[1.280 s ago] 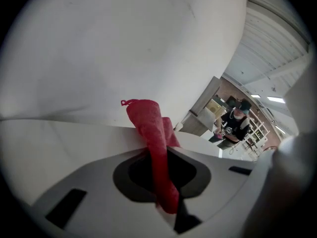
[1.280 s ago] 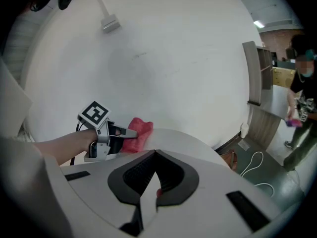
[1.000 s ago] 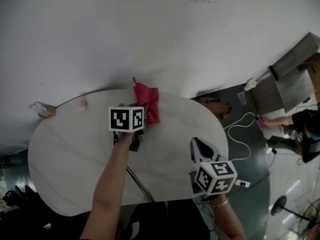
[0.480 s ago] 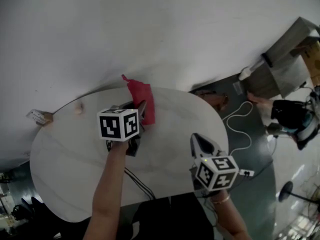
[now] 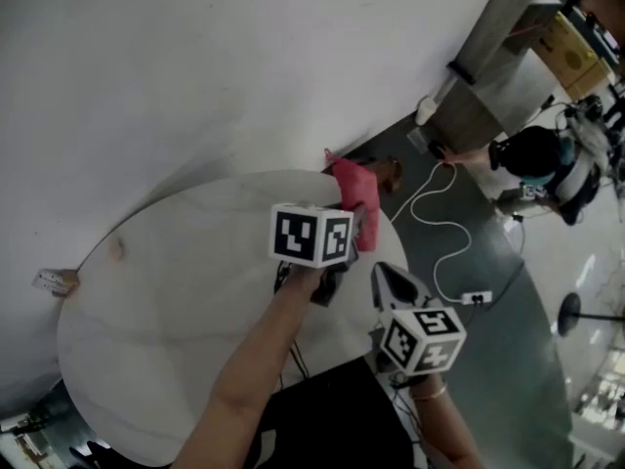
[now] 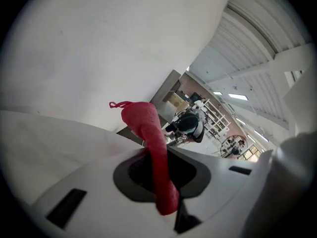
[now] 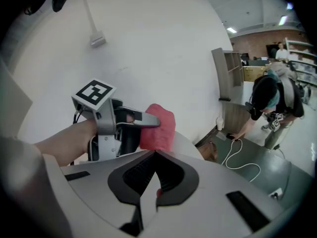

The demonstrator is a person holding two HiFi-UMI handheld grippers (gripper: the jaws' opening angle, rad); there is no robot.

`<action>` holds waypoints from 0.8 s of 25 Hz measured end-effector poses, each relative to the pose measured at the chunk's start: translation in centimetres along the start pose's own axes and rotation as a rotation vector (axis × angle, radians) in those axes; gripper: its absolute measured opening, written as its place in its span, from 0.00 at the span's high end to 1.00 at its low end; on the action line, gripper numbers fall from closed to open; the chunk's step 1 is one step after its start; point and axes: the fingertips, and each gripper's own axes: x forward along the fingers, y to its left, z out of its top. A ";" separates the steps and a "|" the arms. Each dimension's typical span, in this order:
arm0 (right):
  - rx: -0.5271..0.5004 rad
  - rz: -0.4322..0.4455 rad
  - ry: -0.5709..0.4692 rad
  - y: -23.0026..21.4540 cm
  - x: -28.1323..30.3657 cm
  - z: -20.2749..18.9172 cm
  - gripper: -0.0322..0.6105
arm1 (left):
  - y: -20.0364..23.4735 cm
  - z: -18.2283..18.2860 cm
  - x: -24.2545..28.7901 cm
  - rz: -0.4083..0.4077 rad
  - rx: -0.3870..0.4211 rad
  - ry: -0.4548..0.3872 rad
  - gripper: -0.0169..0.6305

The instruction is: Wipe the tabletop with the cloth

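A red cloth (image 5: 354, 191) hangs at the far right rim of the round white table (image 5: 176, 281). My left gripper (image 5: 354, 218) is shut on it, its marker cube just behind. In the left gripper view the cloth (image 6: 148, 133) runs as a narrow strip out of the closed jaws of the left gripper (image 6: 157, 155) and stands above the tabletop (image 6: 44, 138). My right gripper (image 5: 383, 277) is over the table's near right edge, shut and holding nothing. The right gripper view shows its closed tips (image 7: 154, 153), with the cloth (image 7: 159, 128) and the left gripper's marker cube (image 7: 94, 94) beyond them.
A white wall runs behind the table. On the dark floor to the right lie a white cable (image 5: 439, 218) and a power strip (image 5: 477, 298). A person (image 5: 535, 156) crouches near a grey cabinet (image 5: 493, 66). A small tag (image 5: 54, 281) sits at the table's left edge.
My left gripper has carried the cloth to the right along the table's far edge, reaching the right rim. The head view has swung with it. The right gripper has stayed in place.
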 end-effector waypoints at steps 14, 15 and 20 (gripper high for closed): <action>-0.014 0.030 0.032 0.9 -0.7 -1.6 0.95 | 5.6 -5.7 -2.8 0.237 0.068 0.126 0.90; -0.028 0.041 0.042 1.6 -0.4 -1.7 0.95 | 6.6 -6.0 -4.0 0.256 0.053 0.116 0.90; -0.084 0.103 0.074 5.3 0.7 -2.4 0.95 | 11.4 -8.0 -10.4 0.350 -0.049 0.054 0.90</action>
